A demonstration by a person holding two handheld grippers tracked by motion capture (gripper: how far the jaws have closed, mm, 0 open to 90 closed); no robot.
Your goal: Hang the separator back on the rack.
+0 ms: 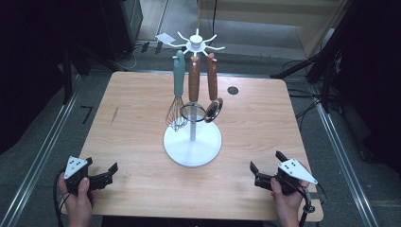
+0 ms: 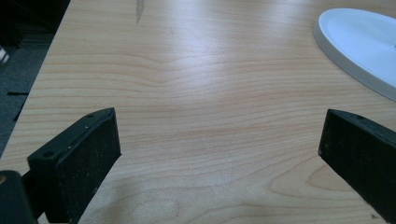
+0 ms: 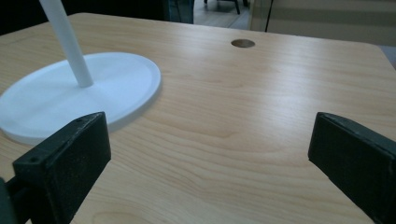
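Three unlabelled utensils (image 1: 195, 80) hang upright, handles topmost, from your white stand (image 1: 192, 144); your left gripper (image 1: 105, 172) and right gripper (image 1: 265, 166) gape empty.

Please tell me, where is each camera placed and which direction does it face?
High view: above the near edge, facing forward and down at the table, rack, both hands and tools.
Left tool view: on the left tool, facing the rack's base; open jaws show.
Right tool view: on the right tool, likewise.
All share the base.
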